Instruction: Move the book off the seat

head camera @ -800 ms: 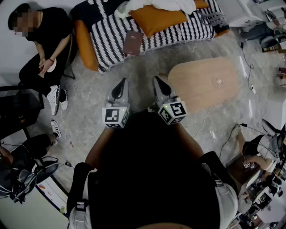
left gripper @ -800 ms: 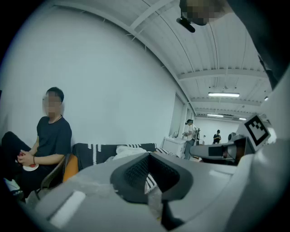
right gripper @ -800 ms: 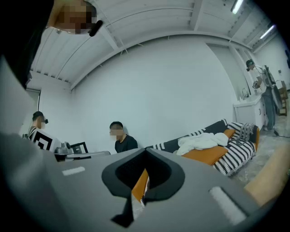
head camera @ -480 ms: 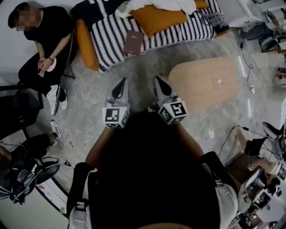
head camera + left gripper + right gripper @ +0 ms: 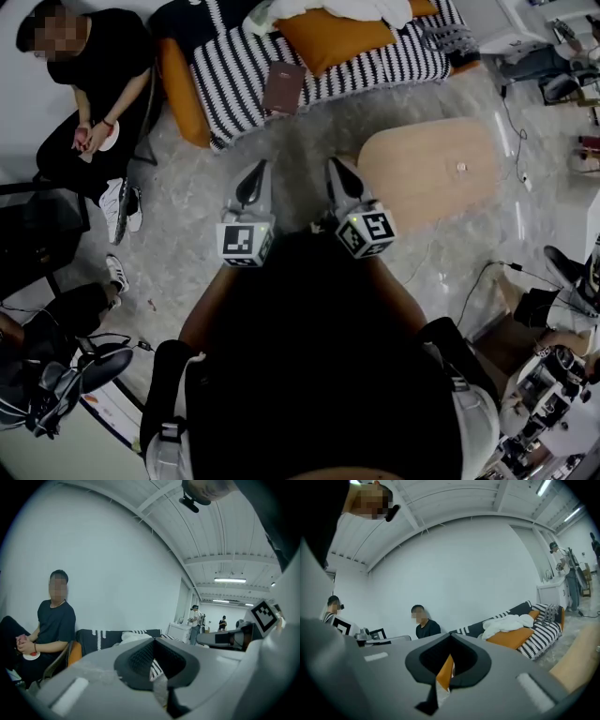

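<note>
A dark maroon book [image 5: 282, 87] lies flat on the black-and-white striped sofa seat [image 5: 375, 66] at the top of the head view. My left gripper [image 5: 255, 172] and right gripper [image 5: 336, 169] are held side by side over the grey floor, well short of the sofa, both pointing toward it. Each is shut with nothing between its jaws. In the left gripper view the left gripper [image 5: 154, 640] shows closed jaws with the sofa beyond. The right gripper [image 5: 451, 635] also shows closed jaws. The book is hidden in both gripper views.
An oval wooden table [image 5: 431, 173] stands to the right of my grippers. An orange cushion [image 5: 328, 37] and a white cloth [image 5: 337, 11] lie on the sofa. A person in black [image 5: 94, 94] sits at the left. Cables and equipment crowd the right edge.
</note>
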